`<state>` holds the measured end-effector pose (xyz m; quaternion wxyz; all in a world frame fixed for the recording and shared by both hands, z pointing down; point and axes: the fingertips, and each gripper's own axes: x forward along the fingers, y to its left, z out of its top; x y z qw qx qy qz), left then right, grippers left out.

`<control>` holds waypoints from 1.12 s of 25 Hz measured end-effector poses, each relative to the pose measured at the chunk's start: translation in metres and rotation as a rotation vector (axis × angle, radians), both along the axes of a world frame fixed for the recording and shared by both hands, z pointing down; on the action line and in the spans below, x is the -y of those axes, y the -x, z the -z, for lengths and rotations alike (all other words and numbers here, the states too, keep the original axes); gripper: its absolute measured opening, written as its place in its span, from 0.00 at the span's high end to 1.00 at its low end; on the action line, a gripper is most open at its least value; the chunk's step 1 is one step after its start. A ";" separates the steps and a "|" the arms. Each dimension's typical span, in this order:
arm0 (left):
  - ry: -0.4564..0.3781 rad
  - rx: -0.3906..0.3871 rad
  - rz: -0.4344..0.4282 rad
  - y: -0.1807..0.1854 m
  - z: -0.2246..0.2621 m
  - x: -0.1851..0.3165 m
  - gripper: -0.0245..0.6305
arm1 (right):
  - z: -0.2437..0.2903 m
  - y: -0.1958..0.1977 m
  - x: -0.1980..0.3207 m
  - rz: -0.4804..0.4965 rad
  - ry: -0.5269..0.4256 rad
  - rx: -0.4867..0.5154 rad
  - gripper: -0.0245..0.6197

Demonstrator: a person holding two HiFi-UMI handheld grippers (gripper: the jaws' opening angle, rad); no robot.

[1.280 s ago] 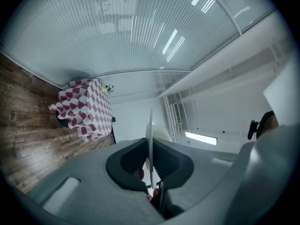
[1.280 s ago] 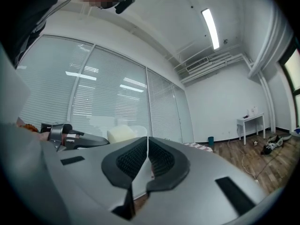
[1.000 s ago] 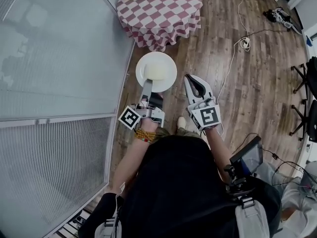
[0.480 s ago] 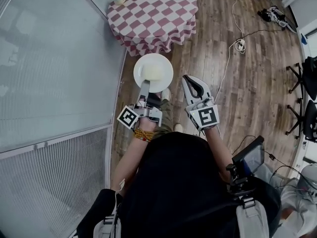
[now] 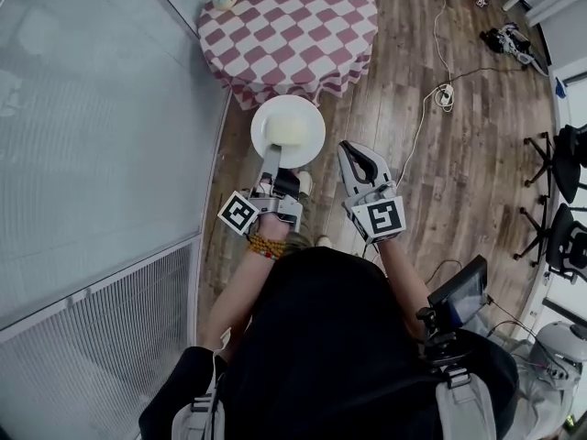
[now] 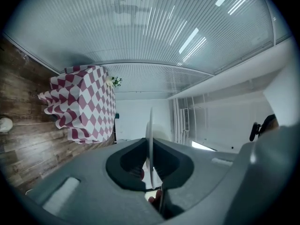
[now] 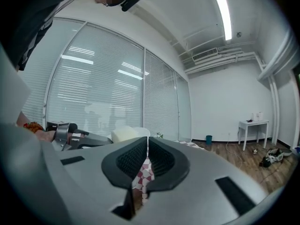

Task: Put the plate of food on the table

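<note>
Plate (image 5: 304, 115) of food (image 5: 286, 133) hangs over the floor, short of the checkered tabletop (image 5: 289, 26), rim pinched in our left tool (image 5: 271, 151). Right tool (image 5: 359, 161) is closed, empty. We'd keep the plate level and land it flat.

Plate (image 5: 304, 115) in my left gripper (image 5: 272, 157), table (image 5: 289, 26) just ahead of it — right gripper (image 5: 354, 154) alongside, to its right

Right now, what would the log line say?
left gripper: shut on plate rim | food: pale, on plate | plate: not yet on table | right gripper: shut, empty
</note>
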<state>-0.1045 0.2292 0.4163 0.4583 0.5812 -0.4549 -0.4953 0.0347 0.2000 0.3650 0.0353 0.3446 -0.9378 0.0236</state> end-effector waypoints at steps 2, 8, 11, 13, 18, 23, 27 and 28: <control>0.003 -0.014 0.007 0.012 -0.001 0.013 0.93 | 0.000 0.012 0.013 0.010 -0.007 -0.025 0.94; -0.011 -0.072 0.032 0.048 -0.008 0.059 0.93 | 0.003 0.051 0.051 0.044 -0.023 -0.089 0.94; -0.017 -0.083 0.017 0.061 -0.009 0.081 0.93 | 0.000 0.071 0.074 0.047 -0.020 -0.118 0.94; -0.026 -0.092 0.010 0.069 -0.009 0.093 0.93 | 0.001 0.083 0.086 0.053 -0.020 -0.120 0.94; -0.040 -0.105 0.017 0.091 -0.012 0.121 0.93 | 0.003 0.107 0.112 0.061 -0.043 -0.110 0.94; -0.024 -0.091 0.011 0.107 -0.018 0.147 0.93 | 0.013 0.123 0.141 0.053 -0.071 -0.067 0.94; 0.000 -0.076 0.007 0.112 -0.025 0.169 0.93 | 0.020 0.126 0.162 0.056 -0.085 -0.039 0.94; 0.004 -0.071 0.002 0.112 -0.025 0.175 0.93 | 0.020 0.125 0.169 0.054 -0.083 -0.030 0.94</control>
